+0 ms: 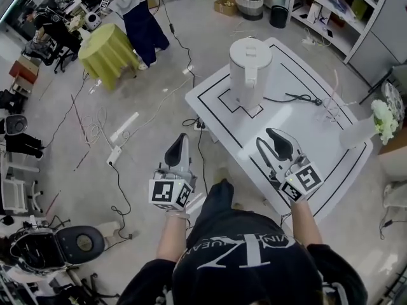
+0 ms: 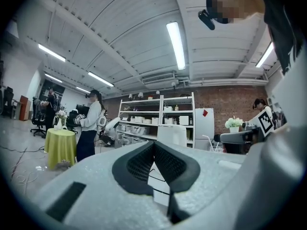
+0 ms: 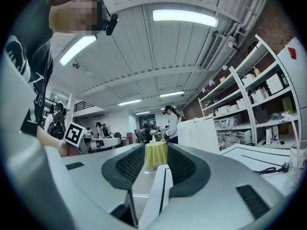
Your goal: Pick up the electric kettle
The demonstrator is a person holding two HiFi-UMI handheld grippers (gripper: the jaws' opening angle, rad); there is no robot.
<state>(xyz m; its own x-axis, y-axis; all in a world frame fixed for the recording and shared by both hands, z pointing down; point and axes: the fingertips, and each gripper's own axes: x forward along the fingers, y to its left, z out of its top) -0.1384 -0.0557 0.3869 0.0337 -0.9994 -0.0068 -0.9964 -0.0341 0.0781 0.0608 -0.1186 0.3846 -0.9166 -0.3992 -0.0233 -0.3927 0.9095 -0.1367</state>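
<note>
Approach: grey right gripper (image 1: 266, 138), jaws apart and empty, and grey left gripper (image 1: 181, 137), jaws together, hang well short of the tall white plastic electric kettle (image 1: 249, 72), which must be reached next

Yellow-draped table (image 1: 108, 53), white flowers (image 1: 383, 118)

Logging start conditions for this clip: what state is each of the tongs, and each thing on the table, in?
electric kettle: upright on the table, lid shut, untouched.
power cable: lying loose on the table.
left tongs: shut, empty.
right tongs: open, empty.
</note>
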